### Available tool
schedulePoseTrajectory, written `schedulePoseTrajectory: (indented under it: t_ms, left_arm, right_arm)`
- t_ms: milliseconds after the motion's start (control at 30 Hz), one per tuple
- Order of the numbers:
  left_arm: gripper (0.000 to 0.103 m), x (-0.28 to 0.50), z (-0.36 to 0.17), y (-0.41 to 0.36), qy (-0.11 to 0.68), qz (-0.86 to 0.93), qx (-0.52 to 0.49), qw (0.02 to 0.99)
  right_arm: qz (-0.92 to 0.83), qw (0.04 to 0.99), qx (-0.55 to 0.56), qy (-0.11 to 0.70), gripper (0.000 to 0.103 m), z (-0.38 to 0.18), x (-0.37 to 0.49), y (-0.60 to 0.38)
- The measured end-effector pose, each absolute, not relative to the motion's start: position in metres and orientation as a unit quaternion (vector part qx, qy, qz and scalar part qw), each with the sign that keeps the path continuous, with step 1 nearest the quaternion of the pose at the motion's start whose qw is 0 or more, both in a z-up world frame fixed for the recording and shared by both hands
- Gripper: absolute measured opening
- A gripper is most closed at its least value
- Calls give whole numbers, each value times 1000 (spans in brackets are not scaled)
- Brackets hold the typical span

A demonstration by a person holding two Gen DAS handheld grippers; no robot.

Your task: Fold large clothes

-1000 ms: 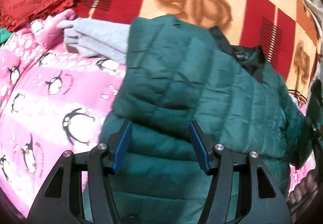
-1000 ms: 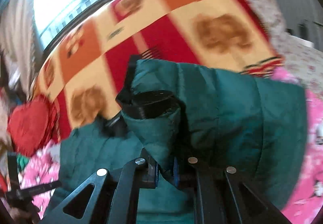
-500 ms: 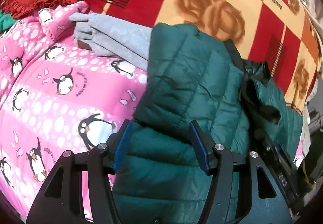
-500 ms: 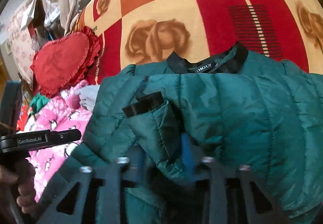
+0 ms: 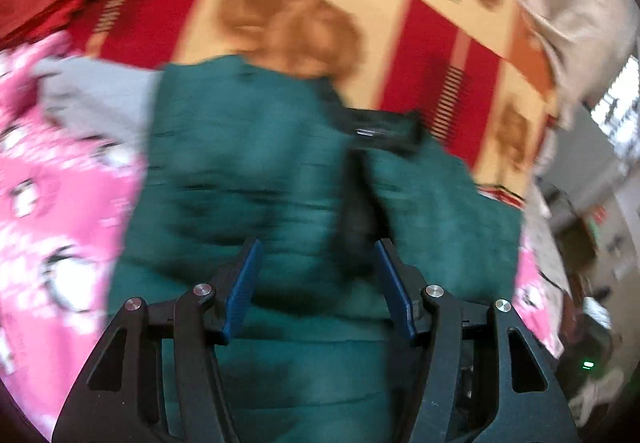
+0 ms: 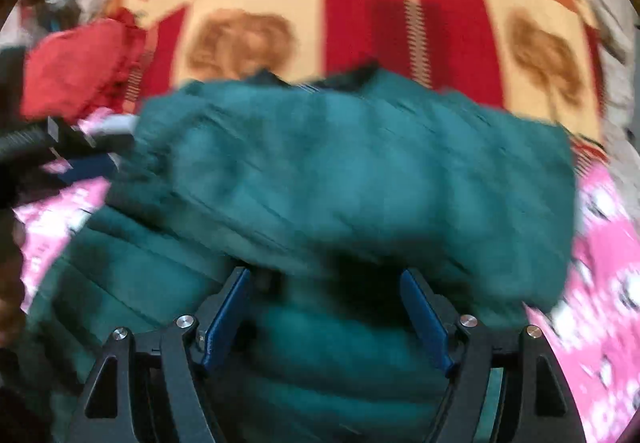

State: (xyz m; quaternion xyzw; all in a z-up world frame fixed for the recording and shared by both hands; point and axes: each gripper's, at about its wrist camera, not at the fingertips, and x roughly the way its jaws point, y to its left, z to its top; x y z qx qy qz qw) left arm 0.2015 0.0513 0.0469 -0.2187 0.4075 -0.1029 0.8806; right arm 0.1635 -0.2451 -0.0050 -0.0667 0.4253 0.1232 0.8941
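1. Right gripper (image 6: 326,317) first: a second ago it was clamped on a fold of the green jacket (image 6: 352,179), now its jaws are opening and the pads aren't pressing on anything. The fold has dropped onto the jacket's body just ahead of the tips.
2. Left gripper (image 5: 318,285) hasn't changed its gap at all; it's half spread over the jacket (image 5: 256,179), nothing pinched.
3. Jacket is lying on the pink penguin sheet (image 5: 52,203), collar (image 5: 384,131) end toward the red-and-cream blanket (image 5: 304,3), grey garment (image 5: 96,103) just beside it on the left.
4. My read: that sleeve-side fold is laid in, so both hands are free for the next fold. Pretty blurry though, so can't say how neat it landed.
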Motion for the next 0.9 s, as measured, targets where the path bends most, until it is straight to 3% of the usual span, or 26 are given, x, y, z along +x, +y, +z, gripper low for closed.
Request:
schedulePoseTrajectory:
  t_ms: [100,233,367,400,433,533,667,900]
  left_arm:
    - [58,213,44,27,401,-145,-203,881]
    - [58,238,23,11,432,-152,-196,867]
    - [58,249,2,14,449,-143,-244,848]
    - [53,248,2,16,444,-144,-254,847]
    - [27,247,4,15,440,-145,-250,850]
    - [11,239,17,11,427,-149,-231,862]
    - [10,221,48,21,377,-129,-219,891]
    - [10,196,66,122,325,13,-271,906]
  right_arm:
    - [115,884,-66,449,75,-21,163,-265]
    - [119,885,-49,447,89,-33,160,-279]
    - [116,884,-44,451,96,-37,163,-283]
    - [115,884,-45,451,98,-37,165,-280]
    - [113,884,-47,452,99,-37,166,-280]
    - [110,883,-52,453,102,-38,168,-277]
    - [108,883,-54,454,102,-37,164,-277]
    - [112,881,-46,457,102,-37,167,-279]
